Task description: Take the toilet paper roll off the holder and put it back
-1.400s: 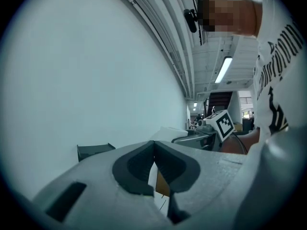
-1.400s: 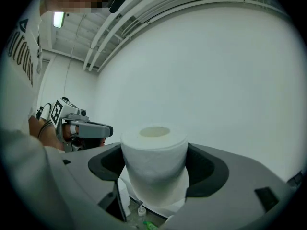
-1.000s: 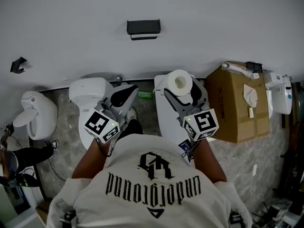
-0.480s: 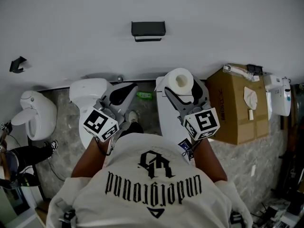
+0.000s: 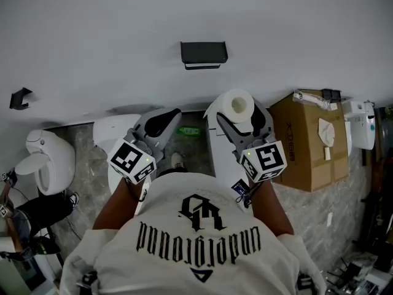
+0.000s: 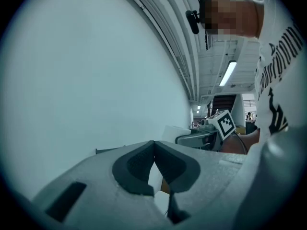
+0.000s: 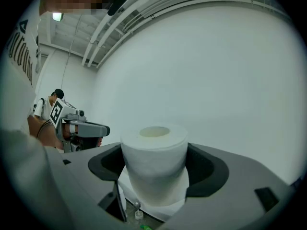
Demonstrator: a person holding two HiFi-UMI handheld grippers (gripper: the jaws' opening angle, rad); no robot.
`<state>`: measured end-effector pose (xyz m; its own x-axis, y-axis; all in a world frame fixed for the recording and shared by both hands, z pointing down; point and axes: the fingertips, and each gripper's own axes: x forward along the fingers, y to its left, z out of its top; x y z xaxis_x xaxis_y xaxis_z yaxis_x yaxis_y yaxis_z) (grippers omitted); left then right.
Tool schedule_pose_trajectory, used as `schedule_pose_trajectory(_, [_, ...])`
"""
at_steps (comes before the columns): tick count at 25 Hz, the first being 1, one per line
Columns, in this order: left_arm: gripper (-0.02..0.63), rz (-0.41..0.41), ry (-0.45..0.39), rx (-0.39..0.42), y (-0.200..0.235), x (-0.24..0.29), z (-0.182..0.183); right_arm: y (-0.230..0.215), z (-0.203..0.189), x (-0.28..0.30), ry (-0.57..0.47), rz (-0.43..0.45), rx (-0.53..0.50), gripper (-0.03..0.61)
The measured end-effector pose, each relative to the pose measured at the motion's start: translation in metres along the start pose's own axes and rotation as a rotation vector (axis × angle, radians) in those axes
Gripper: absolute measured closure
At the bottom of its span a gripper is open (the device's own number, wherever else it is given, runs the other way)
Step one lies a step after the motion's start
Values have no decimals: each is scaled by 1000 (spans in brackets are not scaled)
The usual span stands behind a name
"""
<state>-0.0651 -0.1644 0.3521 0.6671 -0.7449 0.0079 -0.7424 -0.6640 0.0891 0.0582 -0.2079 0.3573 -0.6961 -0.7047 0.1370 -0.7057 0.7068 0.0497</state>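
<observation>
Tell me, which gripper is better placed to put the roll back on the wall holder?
Right. The right gripper clamps the toilet paper roll between its jaws, with the black holder on the wall ahead. The left gripper is shut and empty.

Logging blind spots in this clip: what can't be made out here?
Holder, head view: too small to show how a roll mounts.
Toilet paper roll in the right claw, right gripper view: lower edge blends into white behind it.
Box print, head view: too small to read.
</observation>
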Motion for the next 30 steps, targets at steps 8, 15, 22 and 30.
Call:
schedule_pose_trajectory(8, [600,-63,-3,7,58,-6,10,6,12,55,-3,-67,3,227])
schedule_pose_trajectory(15, [600,-102,-10,-9,89,-10,11,6,17,77,12,-120,2,227])
schedule_pose_trajectory(22, [600,-116,-8,-19,97,-2,9,-3,21,88,18,-126,6,227])
schedule_pose_trajectory(30, [600,-92,-2,-26,111,8,4,-23,14,111,16,-110,18,227])
